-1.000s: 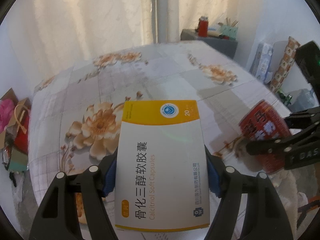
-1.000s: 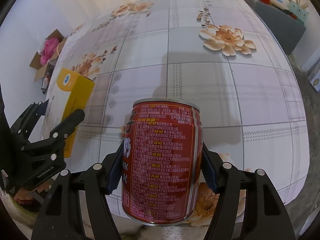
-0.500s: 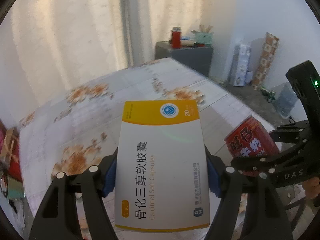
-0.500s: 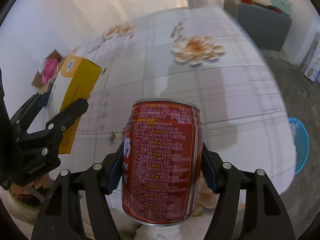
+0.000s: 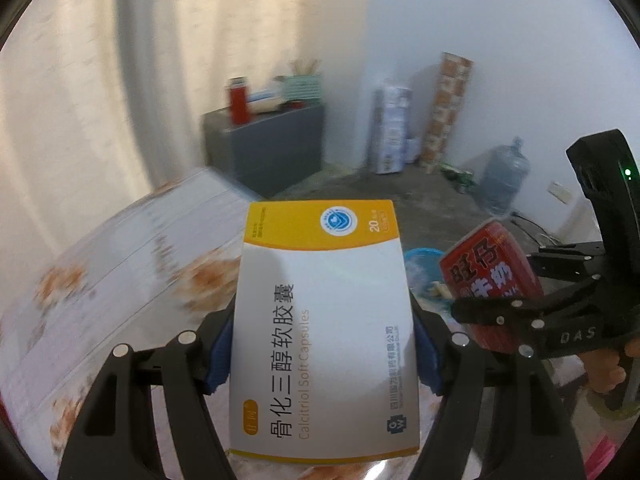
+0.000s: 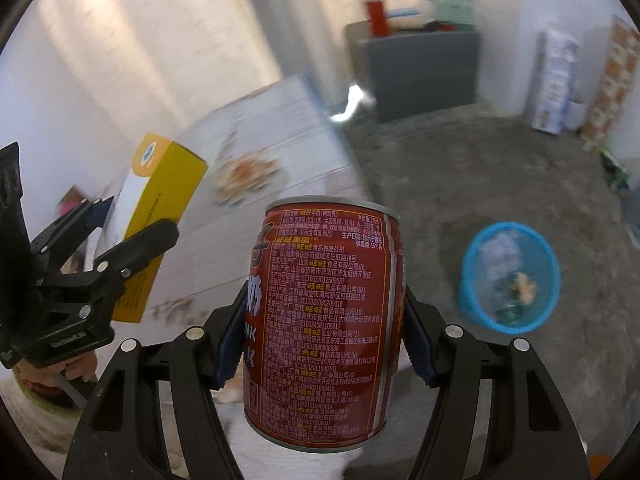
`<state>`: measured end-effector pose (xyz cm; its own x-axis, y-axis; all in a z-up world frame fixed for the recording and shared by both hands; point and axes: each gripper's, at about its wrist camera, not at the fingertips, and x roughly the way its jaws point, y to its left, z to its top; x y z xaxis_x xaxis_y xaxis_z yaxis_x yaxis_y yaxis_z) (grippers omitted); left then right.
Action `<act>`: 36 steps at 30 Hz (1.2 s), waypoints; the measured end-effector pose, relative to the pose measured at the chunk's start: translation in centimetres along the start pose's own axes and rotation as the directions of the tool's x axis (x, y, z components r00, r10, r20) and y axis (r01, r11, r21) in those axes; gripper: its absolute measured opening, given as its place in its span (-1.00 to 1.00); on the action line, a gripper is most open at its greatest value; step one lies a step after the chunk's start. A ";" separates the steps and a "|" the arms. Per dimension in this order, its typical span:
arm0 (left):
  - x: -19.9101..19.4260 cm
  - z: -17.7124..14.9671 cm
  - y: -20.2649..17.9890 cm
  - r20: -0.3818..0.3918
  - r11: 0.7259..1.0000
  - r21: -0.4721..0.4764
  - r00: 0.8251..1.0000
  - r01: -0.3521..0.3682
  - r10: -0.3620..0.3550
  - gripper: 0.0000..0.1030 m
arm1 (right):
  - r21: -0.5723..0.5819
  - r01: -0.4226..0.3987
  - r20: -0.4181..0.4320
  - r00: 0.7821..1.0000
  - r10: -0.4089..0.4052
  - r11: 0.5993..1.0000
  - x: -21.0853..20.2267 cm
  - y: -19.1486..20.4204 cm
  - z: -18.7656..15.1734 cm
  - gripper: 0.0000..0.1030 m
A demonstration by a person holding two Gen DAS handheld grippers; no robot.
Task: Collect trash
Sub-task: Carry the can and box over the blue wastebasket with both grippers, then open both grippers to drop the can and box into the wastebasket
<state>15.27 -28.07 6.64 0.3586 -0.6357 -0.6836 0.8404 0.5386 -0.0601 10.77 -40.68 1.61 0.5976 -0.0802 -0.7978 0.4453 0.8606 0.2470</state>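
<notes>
The left gripper clamps a white-and-yellow cardboard medicine box; the right gripper clamps a red metal drink can, past the floral table's edge, over open floor near the blue round bin.

A room in a home: pale curtains, a table under a flowered cloth, a grey cabinet bearing small household items, stacked cartons, a water jug, and a blue wastebasket on the concrete floor.
</notes>
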 end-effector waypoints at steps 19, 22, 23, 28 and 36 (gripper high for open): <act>28.5 7.3 -19.9 -0.500 0.961 0.013 0.834 0.276 -0.233 0.36 | 0.350 0.243 -0.126 0.969 -0.212 0.905 4.8 -25.8 -2.2 0.23; 33.4 6.9 -21.0 -0.564 0.967 -0.020 0.795 0.256 -0.222 0.36 | 0.394 0.240 -0.169 0.968 -0.187 0.887 8.0 -28.6 -2.2 0.23; 35.6 6.7 -21.6 -0.585 0.969 -0.034 0.781 0.243 -0.216 0.36 | 0.404 0.245 -0.187 0.965 -0.183 0.881 9.4 -29.7 -2.1 0.23; 42.1 6.5 -22.4 -0.628 0.974 -0.086 0.747 0.211 -0.217 0.36 | 0.434 0.269 -0.230 0.956 -0.183 0.860 13.4 -33.4 -1.6 0.23; 47.0 6.4 -21.4 -0.620 0.958 -0.225 0.732 0.180 -0.283 0.69 | 0.542 0.250 -0.245 0.960 -0.134 0.802 17.6 -38.5 -2.7 0.25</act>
<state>16.73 -72.98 -19.54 -0.2276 -0.2748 -0.9342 0.7779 0.5258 -0.3442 2.41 -73.87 -23.41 0.3508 -0.0694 -0.9339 0.8681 0.3980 0.2965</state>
